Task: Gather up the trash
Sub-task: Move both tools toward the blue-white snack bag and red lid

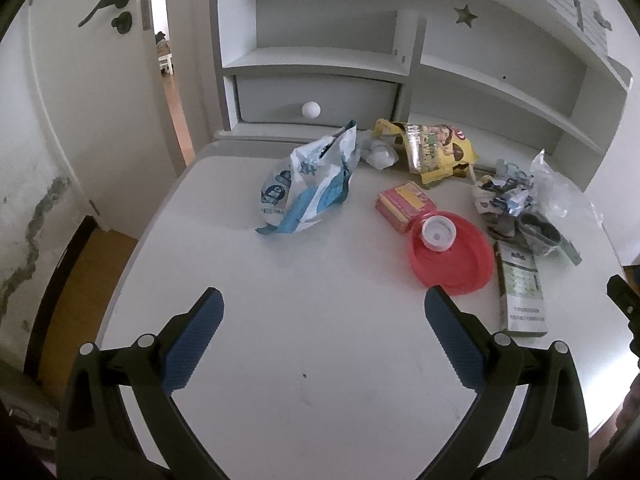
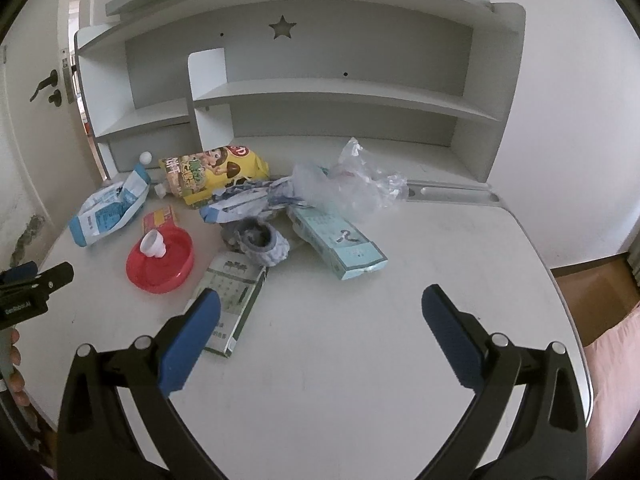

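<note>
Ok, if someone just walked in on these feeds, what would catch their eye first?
Probably the red lid mid-desk, a small white cap resting on it. Behind it, the yellow snack bag lies near the shelf unit, and the blue-white pouch lies crumpled to the left. Both grippers hover open and empty.

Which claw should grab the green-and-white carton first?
Right, probably. The green-and-white carton lies right beside the open right claw; the open left claw faces bare tabletop, carton off to its side.
</note>
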`<state>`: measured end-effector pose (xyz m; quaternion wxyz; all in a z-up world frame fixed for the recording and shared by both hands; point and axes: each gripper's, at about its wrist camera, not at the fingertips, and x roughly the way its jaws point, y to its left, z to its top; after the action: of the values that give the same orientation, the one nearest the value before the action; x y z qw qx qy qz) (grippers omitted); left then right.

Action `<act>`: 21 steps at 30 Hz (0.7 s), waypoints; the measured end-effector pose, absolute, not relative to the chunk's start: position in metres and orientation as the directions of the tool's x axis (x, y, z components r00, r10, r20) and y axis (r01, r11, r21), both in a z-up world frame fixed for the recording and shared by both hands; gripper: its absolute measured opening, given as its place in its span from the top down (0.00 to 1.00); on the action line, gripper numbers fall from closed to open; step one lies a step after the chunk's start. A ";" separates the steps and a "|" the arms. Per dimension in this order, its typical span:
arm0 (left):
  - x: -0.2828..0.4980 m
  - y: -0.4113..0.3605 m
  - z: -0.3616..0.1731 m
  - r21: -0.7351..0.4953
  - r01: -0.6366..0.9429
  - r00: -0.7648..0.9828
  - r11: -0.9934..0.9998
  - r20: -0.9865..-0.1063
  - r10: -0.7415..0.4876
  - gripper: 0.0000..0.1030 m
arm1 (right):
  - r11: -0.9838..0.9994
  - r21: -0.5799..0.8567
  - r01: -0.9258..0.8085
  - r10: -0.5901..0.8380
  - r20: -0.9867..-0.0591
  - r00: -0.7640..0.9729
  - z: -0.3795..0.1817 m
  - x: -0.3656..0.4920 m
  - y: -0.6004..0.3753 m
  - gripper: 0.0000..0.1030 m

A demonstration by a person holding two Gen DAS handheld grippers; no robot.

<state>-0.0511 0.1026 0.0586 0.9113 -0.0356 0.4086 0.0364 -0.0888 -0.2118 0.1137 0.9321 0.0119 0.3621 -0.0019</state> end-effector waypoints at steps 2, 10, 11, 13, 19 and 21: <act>-0.048 0.102 0.057 -0.022 -0.098 0.659 0.995 -0.750 0.049 0.05 | 1.000 0.021 0.011 0.006 -0.677 0.736 0.112 -0.087 -0.212 0.05; -0.042 0.105 0.051 -0.003 -0.106 0.646 0.994 -0.761 0.067 0.05 | 0.999 0.031 0.016 0.010 -0.689 0.724 0.103 -0.081 -0.215 0.05; -0.041 0.105 0.051 -0.003 -0.107 0.645 0.994 -0.762 0.067 0.05 | 0.999 0.031 0.018 0.008 -0.690 0.724 0.102 -0.080 -0.216 0.05; -0.041 0.105 0.050 -0.003 -0.108 0.644 0.994 -0.762 0.067 0.05 | 0.999 0.032 0.022 0.007 -0.692 0.722 0.101 -0.079 -0.217 0.05; -0.038 0.107 0.047 -0.005 -0.116 0.638 0.993 -0.766 0.071 0.05 | 0.999 0.033 0.032 0.000 -0.700 0.714 0.096 -0.077 -0.220 0.05; -0.037 0.107 0.047 -0.004 -0.118 0.637 0.993 -0.768 0.072 0.05 | 0.999 0.035 0.033 0.001 -0.703 0.711 0.095 -0.076 -0.221 0.05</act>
<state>-0.0373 0.1075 0.0468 0.9043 -0.0270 0.4229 0.0526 -0.0759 -0.2208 0.0947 0.9247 0.0226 0.3800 -0.0086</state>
